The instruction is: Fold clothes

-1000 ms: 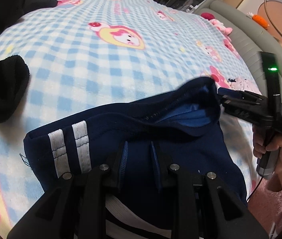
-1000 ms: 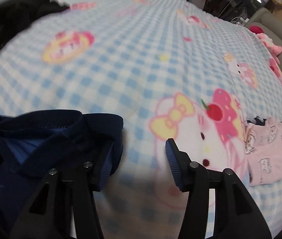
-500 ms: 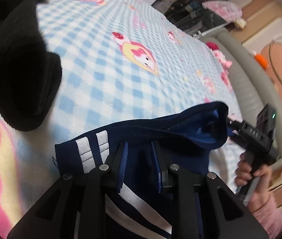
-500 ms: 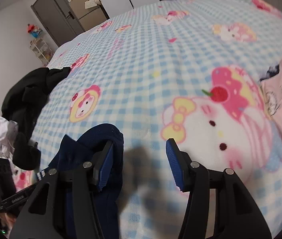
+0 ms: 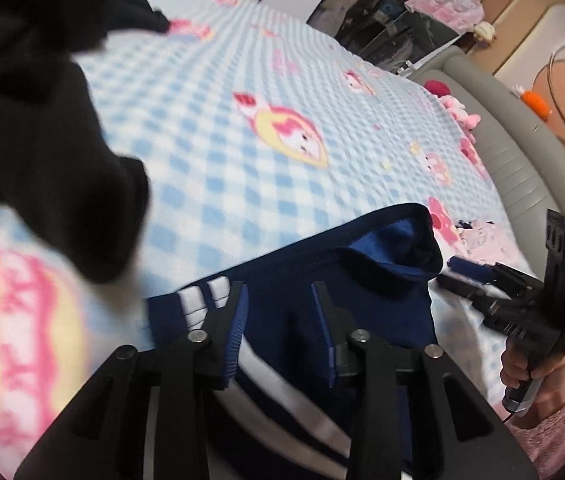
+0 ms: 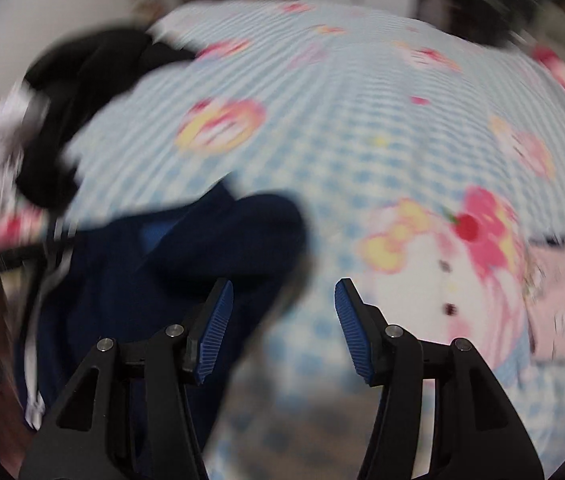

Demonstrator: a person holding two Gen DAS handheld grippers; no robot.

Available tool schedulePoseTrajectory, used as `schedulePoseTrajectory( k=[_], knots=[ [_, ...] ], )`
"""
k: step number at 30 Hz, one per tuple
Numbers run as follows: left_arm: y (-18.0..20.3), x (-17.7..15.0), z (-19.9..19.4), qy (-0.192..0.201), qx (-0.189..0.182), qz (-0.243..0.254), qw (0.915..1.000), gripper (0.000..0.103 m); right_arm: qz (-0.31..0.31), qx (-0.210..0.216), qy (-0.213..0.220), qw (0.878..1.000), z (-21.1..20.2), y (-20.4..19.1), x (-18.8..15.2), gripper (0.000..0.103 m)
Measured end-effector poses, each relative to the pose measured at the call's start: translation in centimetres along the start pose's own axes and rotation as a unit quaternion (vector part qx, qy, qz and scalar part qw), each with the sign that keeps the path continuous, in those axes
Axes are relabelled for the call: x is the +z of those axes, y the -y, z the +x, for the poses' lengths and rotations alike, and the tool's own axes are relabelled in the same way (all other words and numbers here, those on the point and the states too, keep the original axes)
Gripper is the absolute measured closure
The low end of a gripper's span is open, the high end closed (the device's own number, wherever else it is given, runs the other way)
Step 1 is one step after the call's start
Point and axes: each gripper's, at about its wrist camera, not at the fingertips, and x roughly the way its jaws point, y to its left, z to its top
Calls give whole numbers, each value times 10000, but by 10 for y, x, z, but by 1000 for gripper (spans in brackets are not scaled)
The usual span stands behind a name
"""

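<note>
A navy garment with white stripes point(image 5: 362, 280) lies on the blue checked bed cover point(image 5: 242, 152), near the front. My left gripper point(image 5: 280, 312) hangs over it with its jaws apart and the cloth lying loose between and under them. My right gripper point(image 6: 282, 316) is open and empty, just right of the garment's bunched right corner point(image 6: 242, 240). The right wrist view is blurred by motion. From the left wrist view the right gripper point(image 5: 466, 272) shows beside the garment's open waistband, apart from it.
A pile of black clothes point(image 5: 34, 140) lies at the left of the bed. A folded pink garment point(image 6: 562, 300) rests at the right. A grey padded bed edge point(image 5: 522, 168) runs along the right side, with soft toys point(image 5: 458, 108) on it.
My left gripper opened and let go of the navy cloth it was pinching. My right gripper pulled back from the garment's corner and swung, blurring its view.
</note>
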Motion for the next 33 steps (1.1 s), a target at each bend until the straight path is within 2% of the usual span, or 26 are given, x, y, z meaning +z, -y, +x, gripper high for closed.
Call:
schedulePoseTrajectory(
  k=[1,6,8,10,12,14,16,18,20,21,22,23,24,26,29,30,31,32,33],
  knots=[
    [1,-1,-3,15,91,69,9999,68,-176,-25,-79,9998,4,-9,0,52],
    [1,-4,-18,45,492,294,9983,67,675,-170,44,9976,19,16,7,52],
    [-17,-3,-16,-57,407,-26,9992,67,1014,-228,94,9945,25,25,9,51],
    [-28,-1,-22,-25,171,-328,9993,67,1352,-286,143,9903,31,35,12,50],
    [-36,-1,-28,21,103,-482,9988,67,1639,-345,164,9857,37,44,14,49],
    [-44,-2,-32,10,10,-686,9976,66,1523,-344,72,9877,39,45,10,47],
    [-49,-6,-37,-28,25,-843,9964,57,1455,-1,15,9894,40,44,7,46],
    [-53,-11,-38,-138,38,-957,9953,57,1553,610,-139,9859,46,44,3,41],
    [-55,-13,-36,-162,-170,-1012,9946,57,1643,919,-361,9815,57,41,-2,38],
    [-55,-13,-34,-176,-316,-1018,9941,58,1649,920,-389,9812,63,39,-4,39],
    [-53,-13,-30,-199,-491,-1015,9934,59,1676,929,-369,9808,66,38,-6,46],
    [-51,-13,-26,-214,-611,-992,9930,63,1754,954,-230,9796,62,38,-7,64],
    [-46,-12,-20,-207,-640,-905,9936,76,1832,979,-91,9781,57,39,-9,71],
    [-34,-8,-16,-105,-613,-625,9961,86,1990,1038,194,9743,48,41,-12,90],
    [-18,9,-20,349,-720,-230,9965,87,2225,1060,672,9668,18,55,-19,92],
    [-15,15,-22,527,-652,-195,9963,84,2292,1031,836,9643,8,61,-20,92],
    [-13,18,-22,618,-571,-185,9963,79,2374,994,997,9612,-2,69,-20,92],
    [-14,19,-19,620,-521,-192,9965,64,2481,934,1096,9580,-7,77,-21,91],
    [-14,20,-17,623,-471,-198,9967,57,2559,858,1066,9570,-8,80,-25,87]
  ],
)
